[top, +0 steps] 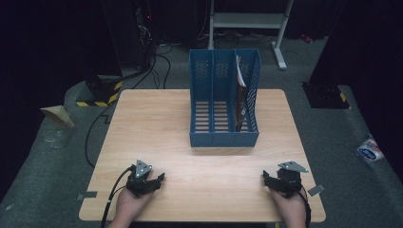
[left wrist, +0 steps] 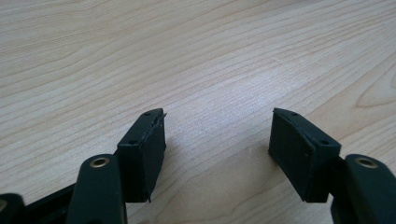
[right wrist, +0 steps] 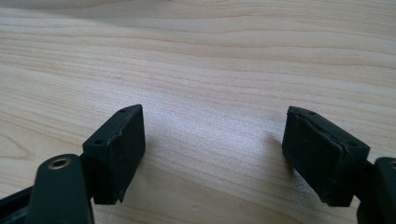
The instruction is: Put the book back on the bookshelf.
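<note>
Blue file rack (top: 214,102), three slots, dark folder (top: 241,102) rightmost; both hand-held grippers (top: 153,179) (top: 270,179) wide, empty.

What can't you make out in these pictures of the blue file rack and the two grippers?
- The items in the blue file rack's right slot: high view, too small and dark, half hidden by the divider; what they are is unclear.
- Rack's two left slots: high view, their walls hide the lower parts.
- Forearms: cut off by the bottom edge, high view.
- Left gripper and right gripper: jaws apart over bare table, bodies cut off by the gripper views' bottom edges.
</note>
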`<action>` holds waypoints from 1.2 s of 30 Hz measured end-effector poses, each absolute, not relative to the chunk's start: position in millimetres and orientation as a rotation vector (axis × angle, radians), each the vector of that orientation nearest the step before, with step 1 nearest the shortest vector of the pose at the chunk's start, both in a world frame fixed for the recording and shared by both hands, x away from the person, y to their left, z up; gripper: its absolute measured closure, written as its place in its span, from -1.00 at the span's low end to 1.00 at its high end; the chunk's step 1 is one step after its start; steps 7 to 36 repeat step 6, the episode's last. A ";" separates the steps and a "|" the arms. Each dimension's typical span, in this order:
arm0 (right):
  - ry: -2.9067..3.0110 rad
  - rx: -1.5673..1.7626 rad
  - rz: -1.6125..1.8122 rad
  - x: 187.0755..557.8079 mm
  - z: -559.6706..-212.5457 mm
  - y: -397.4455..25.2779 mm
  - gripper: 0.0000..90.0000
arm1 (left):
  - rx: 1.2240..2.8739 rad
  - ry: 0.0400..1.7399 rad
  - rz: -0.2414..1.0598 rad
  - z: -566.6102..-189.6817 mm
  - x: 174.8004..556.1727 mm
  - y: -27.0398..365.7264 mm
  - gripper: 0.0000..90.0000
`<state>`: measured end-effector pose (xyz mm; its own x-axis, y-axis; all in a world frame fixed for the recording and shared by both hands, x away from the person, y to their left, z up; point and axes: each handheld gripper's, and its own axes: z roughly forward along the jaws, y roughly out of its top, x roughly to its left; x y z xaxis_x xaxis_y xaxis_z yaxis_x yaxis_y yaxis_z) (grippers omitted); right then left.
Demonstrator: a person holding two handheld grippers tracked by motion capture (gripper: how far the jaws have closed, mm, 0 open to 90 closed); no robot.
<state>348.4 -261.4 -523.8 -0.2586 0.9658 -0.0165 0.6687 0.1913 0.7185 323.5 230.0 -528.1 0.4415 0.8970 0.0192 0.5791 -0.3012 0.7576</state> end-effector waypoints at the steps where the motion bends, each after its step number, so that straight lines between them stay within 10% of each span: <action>1: 2.001 1.524 0.833 348.4 -523.8 -261.4 -0.52 | 2.004 1.235 0.590 -528.2 323.6 230.0 -0.20; 36: 2.002 1.516 0.833 348.4 -523.9 -261.6 -0.51 | 2.006 1.234 0.586 -528.1 323.5 229.8 -0.20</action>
